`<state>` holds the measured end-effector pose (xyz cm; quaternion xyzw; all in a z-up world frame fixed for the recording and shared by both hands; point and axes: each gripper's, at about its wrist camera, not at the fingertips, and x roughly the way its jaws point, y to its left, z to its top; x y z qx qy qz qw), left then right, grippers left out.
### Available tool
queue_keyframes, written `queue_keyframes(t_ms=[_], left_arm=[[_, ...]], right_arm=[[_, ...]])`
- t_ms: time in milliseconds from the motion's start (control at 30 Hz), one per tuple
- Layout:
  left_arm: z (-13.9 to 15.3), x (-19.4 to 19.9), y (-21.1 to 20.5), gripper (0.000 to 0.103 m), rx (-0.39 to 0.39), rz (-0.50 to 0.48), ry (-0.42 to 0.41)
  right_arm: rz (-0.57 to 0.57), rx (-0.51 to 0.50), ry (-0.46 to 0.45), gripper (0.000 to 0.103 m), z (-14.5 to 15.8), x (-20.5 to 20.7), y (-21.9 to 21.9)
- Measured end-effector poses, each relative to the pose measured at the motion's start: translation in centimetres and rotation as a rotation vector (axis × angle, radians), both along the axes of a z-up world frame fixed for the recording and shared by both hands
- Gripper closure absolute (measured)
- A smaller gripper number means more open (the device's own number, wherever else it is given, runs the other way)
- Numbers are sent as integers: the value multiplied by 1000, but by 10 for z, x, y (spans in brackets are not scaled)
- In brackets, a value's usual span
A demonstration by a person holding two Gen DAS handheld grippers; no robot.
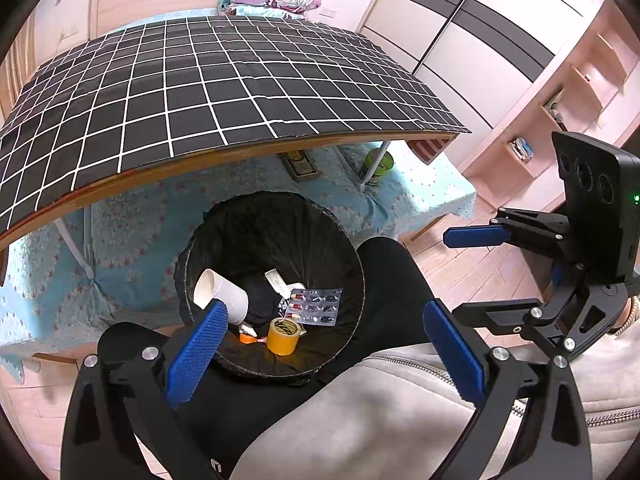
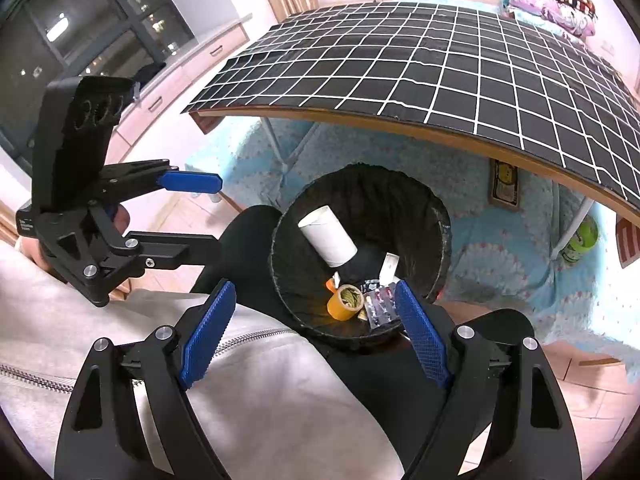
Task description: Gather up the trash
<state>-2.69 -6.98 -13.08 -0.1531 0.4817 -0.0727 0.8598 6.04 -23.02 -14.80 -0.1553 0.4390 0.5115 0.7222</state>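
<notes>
Both tongs, left [image 1: 324,344] and right [image 2: 316,336], gape empty over the black-lined round bin [image 1: 224,232] holding a white cardboard tube [image 1: 222,294], yellow tape roll [image 1: 285,336] and foil pill blister [image 1: 318,306].

Black bin [image 1: 224,240], white tube [image 1: 220,292], yellow tape roll [image 1: 283,336], black white-gridded tablecloth [image 1: 224,80]

The left hand-held gripper [image 1: 326,354] is showing matt black plastic arms, bright metal screws, and blue fingers [image 1: 198,354] with a rough cross-hatched texture. The bin liner [image 1: 276,232] is appearing as thin, creased black plastic. The paper tube [image 1: 220,290] is reading smooth and matt white; the blister pack [image 1: 314,306] is glinting as foil. The counter [image 1: 200,80] is wearing matt gridded cloth over a wooden edge. The floor [image 1: 472,268] is looking like pale wood planks.
</notes>
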Motion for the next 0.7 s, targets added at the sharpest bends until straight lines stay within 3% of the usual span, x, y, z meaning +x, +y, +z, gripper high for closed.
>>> queue_keyframes(t_ms=[700], left_arm=[[-2, 1, -1, 8, -1, -1, 3]], right_arm=[[5, -1, -2, 21, -1, 0, 2]])
